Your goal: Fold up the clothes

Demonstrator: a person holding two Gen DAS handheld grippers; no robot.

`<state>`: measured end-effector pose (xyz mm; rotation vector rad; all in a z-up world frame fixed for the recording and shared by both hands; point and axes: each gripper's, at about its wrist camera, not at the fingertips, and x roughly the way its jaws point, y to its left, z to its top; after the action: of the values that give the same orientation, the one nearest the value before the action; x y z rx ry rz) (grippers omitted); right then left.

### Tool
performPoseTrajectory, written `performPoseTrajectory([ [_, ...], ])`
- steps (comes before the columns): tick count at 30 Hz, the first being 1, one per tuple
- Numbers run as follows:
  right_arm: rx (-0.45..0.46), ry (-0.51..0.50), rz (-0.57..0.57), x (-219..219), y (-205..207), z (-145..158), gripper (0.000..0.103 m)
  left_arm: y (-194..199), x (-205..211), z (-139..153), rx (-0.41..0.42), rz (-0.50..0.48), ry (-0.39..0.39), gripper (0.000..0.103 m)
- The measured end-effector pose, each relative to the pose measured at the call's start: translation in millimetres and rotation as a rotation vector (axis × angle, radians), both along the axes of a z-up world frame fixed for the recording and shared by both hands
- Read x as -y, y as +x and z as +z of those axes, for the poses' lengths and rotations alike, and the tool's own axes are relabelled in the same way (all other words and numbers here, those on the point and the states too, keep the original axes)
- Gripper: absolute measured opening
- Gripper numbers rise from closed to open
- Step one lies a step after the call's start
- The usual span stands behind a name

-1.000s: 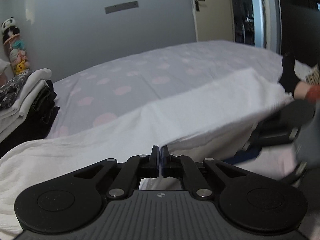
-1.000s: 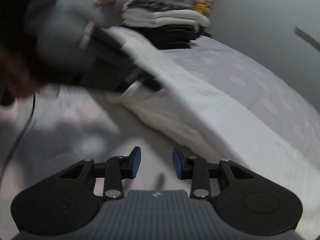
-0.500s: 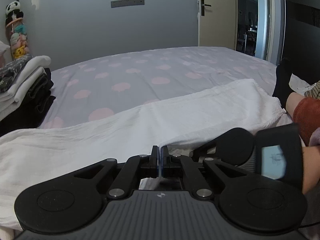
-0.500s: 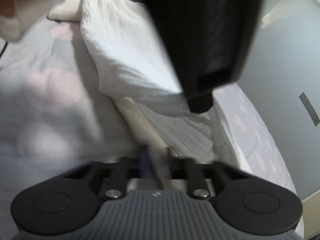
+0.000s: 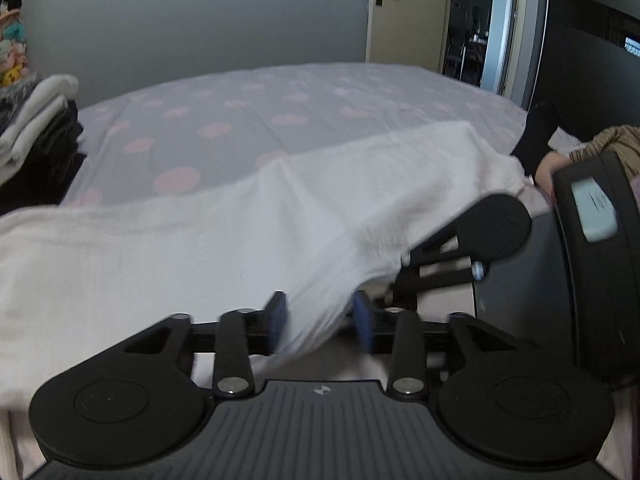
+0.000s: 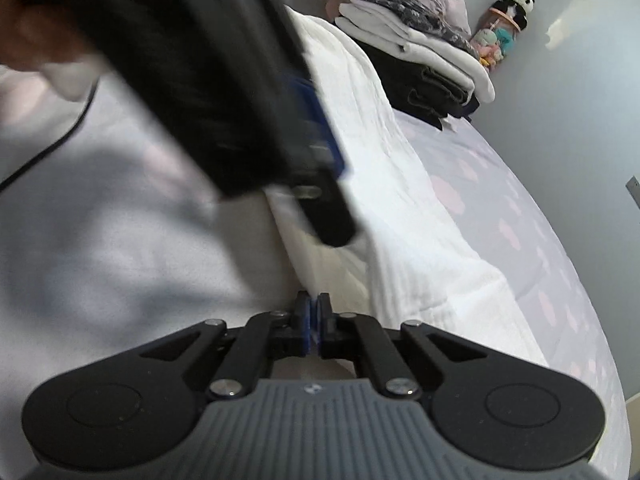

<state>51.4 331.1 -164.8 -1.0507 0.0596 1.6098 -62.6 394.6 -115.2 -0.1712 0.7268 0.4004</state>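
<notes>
Left wrist view, catalogued by size: wide bed with pale lilac sheet printed in pink blots (image 5: 248, 108), filling the middle of the frame below a plain grey wall (image 5: 200, 24); long white textured cloth garment (image 5: 168, 248), lying in a band across the near side of the bed, one fold drawn down toward the camera; cream door with dark lever handle (image 5: 404, 12) at the far right corner of the room; stack of folded clothes, white on top and black beneath (image 5: 36, 132), at the left edge of the bed; left tool (image 5: 320, 320), its blue-padded fingers (image 5: 278, 314) spread and opening, the white fold hanging between them without being pinched; right tool (image 5: 404, 270), black, seen from the side just beyond, at the edge of the same fold. Right wrist view: same bed (image 6: 532, 208) curving away to the right; white garment (image 6: 384, 168) running along it from near to far; folded stack (image 6: 416, 56) at the far end, with a panda soft toy (image 6: 518, 0) on a stand behind; left tool (image 6: 320, 148), blurred and large overhead; right tool (image 6: 314, 322), pads pressed together on the garment's near edge.
</notes>
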Motion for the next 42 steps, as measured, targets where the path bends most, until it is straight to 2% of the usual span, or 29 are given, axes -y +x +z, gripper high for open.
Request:
performPoseTrajectory([
  [4, -0.007, -0.025, 0.007, 6.0, -2.4, 8.2, 0.01, -22.2, -3.7, -7.0, -0.044, 0.051, 0.009, 0.05],
  [9, -0.023, -0.063, 0.063, 39.0, -19.5, 31.7, 0.011, -48.3, -23.2, -13.7, -0.084, 0.165, -0.048, 0.05],
  [13, -0.1, -0.061, 0.082, 42.9, -22.3, 50.7, 0.011, -58.7, -36.7, -18.2, -0.088, 0.246, -0.085, 0.05],
  [18, -0.223, 0.006, -0.039, 19.6, -2.4, 74.2, 0.011, -55.4, -50.9, -21.9, -0.064, 0.312, -0.139, 0.049],
  [20, -0.256, 0.024, -0.107, 2.7, 8.7, 78.5, 0.011, -52.5, -56.0, -24.0, -0.083, 0.327, -0.145, 0.05],
  [24, -0.221, 0.02, -0.189, -30.3, 24.8, 79.5, 0.011, -47.5, -66.2, -27.7, -0.128, 0.354, -0.156, 0.05],
  [26, -0.224, -0.004, -0.192, -57.4, 32.2, 79.4, 0.013, -49.5, -72.9, -28.1, -0.133, 0.368, -0.191, 0.05],
  [29, -0.233, -0.027, -0.206, -91.3, 38.5, 74.8, 0.025, -52.9, -83.5, -29.9, -0.115, 0.398, -0.262, 0.049],
  [34, -0.295, -0.037, -0.271, -129.3, 40.2, 68.9, 0.026, -57.5, -98.7, -32.1, -0.034, 0.44, -0.377, 0.049],
  [39, -0.3, 0.004, -0.29, -109.0, 30.8, 67.7, 0.026, -62.8, -120.3, -32.9, 0.098, 0.507, -0.569, 0.048],
  [42, -0.304, 0.017, -0.311, -85.7, 32.9, 70.1, 0.026, -63.0, -127.2, -35.0, 0.1, 0.546, -0.611, 0.046],
])
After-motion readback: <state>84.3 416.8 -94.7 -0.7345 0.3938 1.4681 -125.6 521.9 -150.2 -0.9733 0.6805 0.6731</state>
